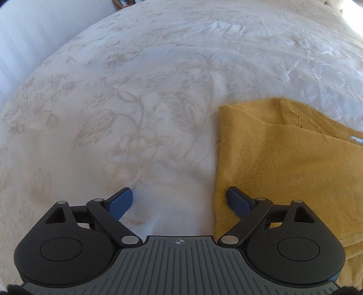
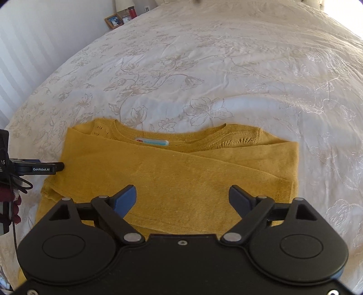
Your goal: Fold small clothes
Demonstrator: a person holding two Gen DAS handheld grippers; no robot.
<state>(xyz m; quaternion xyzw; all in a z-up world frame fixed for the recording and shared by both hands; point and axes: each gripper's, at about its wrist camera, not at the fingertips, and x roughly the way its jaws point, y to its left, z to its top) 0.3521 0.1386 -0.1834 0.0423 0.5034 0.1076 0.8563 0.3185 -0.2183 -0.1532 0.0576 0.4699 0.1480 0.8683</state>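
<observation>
A mustard-yellow knitted sweater (image 2: 177, 172) lies flat on the bed with its sleeves folded across the body, collar and label (image 2: 152, 141) at the far side. My right gripper (image 2: 182, 195) hovers open above the sweater's near half, nothing between its blue pads. In the left wrist view the sweater (image 1: 283, 154) fills the lower right. My left gripper (image 1: 180, 197) stands open at the sweater's left edge, with its right fingertip (image 1: 236, 199) over the knit and its left over the bare cover. The left gripper's body (image 2: 40, 169) shows at the left edge of the right wrist view.
A white bedcover with a pale floral print (image 1: 136, 102) spreads in every direction around the sweater. A white wall runs along the left side of the bed. A picture frame (image 2: 114, 20) and a red item stand on a surface beyond the bed's far left corner.
</observation>
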